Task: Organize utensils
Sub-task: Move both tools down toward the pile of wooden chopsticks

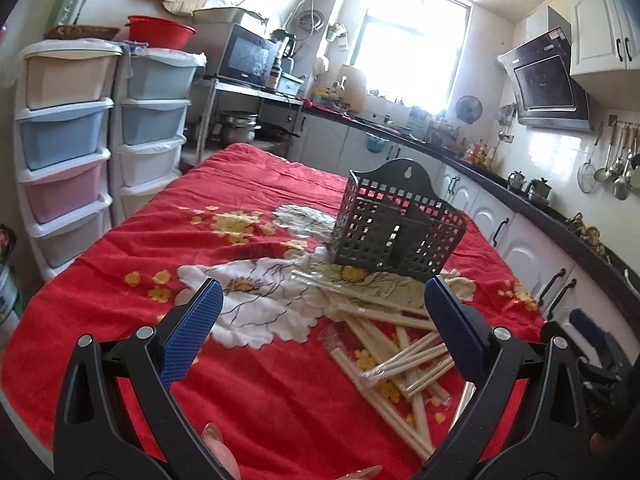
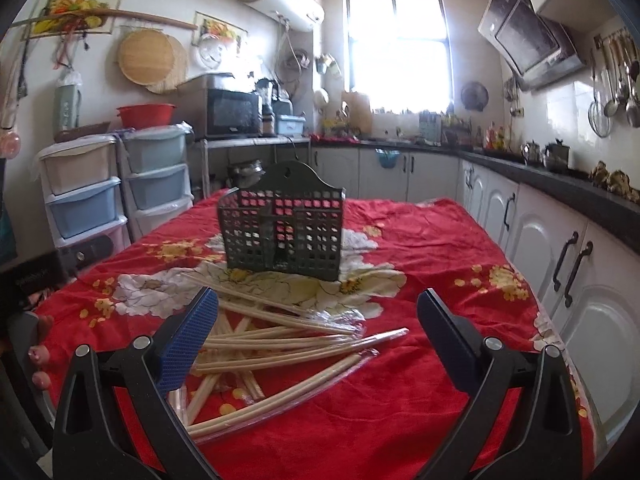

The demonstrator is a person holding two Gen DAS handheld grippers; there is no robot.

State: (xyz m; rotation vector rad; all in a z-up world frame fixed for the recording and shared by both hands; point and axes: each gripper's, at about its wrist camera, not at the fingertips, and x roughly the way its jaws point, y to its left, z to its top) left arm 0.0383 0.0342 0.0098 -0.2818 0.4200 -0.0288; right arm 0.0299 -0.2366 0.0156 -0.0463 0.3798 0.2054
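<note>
A dark green perforated utensil holder (image 1: 396,228) stands upright on the red flowered tablecloth (image 1: 256,380); it also shows in the right wrist view (image 2: 282,228). A loose pile of pale wooden chopsticks in clear wrappers (image 1: 400,352) lies in front of it, also seen in the right wrist view (image 2: 280,344). My left gripper (image 1: 324,300) is open and empty, above the cloth just left of the pile. My right gripper (image 2: 318,312) is open and empty, over the near side of the pile.
Stacked plastic drawer units (image 1: 64,144) stand left of the table. White cabinets under a dark counter (image 2: 568,256) run along the right. The right gripper's body shows at the left view's right edge (image 1: 588,344). The cloth (image 2: 420,400) covers the table.
</note>
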